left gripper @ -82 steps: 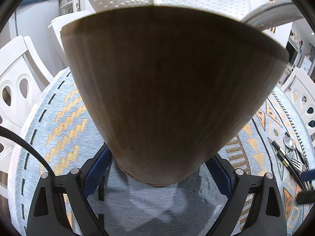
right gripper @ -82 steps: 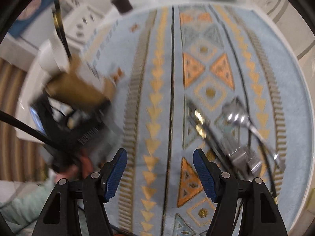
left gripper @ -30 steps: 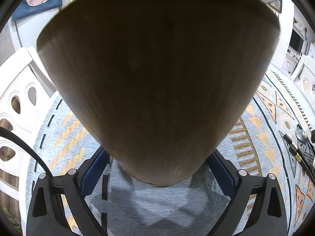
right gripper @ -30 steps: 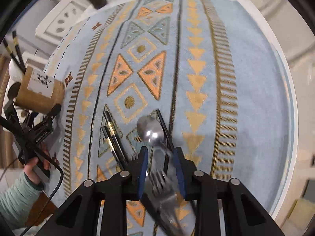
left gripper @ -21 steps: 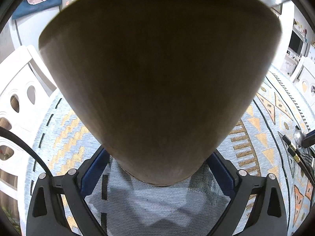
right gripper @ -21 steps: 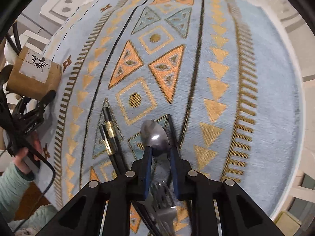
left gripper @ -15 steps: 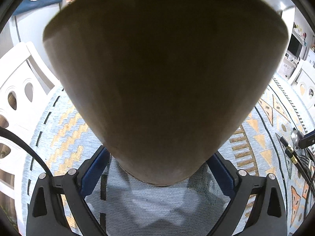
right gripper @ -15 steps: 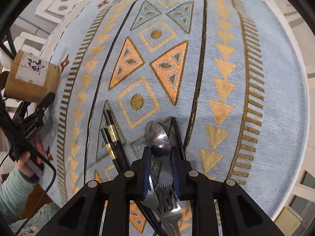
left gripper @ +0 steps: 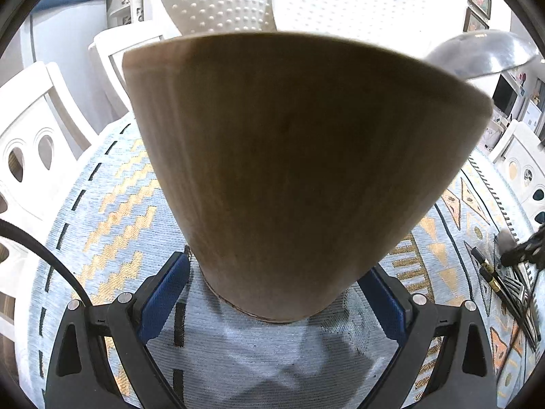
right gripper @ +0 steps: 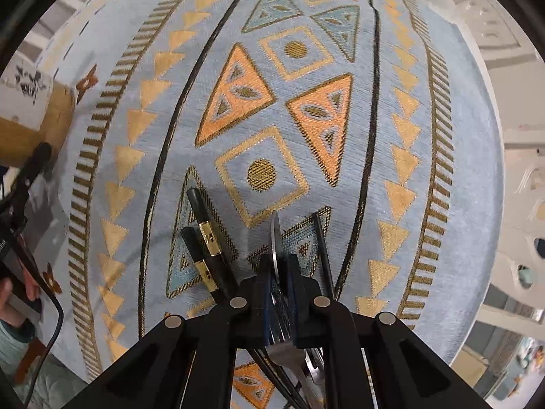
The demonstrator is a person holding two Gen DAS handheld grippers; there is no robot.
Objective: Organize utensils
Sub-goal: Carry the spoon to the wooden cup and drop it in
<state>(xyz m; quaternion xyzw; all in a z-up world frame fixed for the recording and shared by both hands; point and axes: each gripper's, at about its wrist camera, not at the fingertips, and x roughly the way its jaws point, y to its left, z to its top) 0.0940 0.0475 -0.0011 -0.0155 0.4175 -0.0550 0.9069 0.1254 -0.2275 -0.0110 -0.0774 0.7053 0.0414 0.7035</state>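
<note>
Wooden holder (left gripper: 299, 177) clamped low on its wall between blue pads (left gripper: 163, 293) of left gripper (left gripper: 272, 306), base raised just off patterned blue tablecloth (left gripper: 112, 211). Filling most of left wrist view, tilted, wide mouth turned away from camera. Bowl of a metal spoon (left gripper: 483, 54) poking past rim at upper right of holder; white dotted shapes (left gripper: 221, 0) rising behind rim. White chairs (left gripper: 30, 143) beyond cloth, left of holder.

Well off to right of holder, at cloth's edge: black chopsticks with gold bands (left gripper: 487, 269), dark blurred tip of right gripper (left gripper: 521, 252) over them.

From right wrist: right gripper (right gripper: 280, 272) pointing straight down, jaws just closing and now pinched on steel spoon (right gripper: 275, 235), bowl turned edge-on and sticking up between pads. Fork (right gripper: 284, 347) lying under gripper body, tines partly hidden. Gold-banded chopsticks (right gripper: 204, 238) just left of spoon, thin black stick (right gripper: 322, 248) just right. Holder with white label (right gripper: 30, 109) far left in this view, a hand (right gripper: 13, 296) below it on left gripper's handle.
</note>
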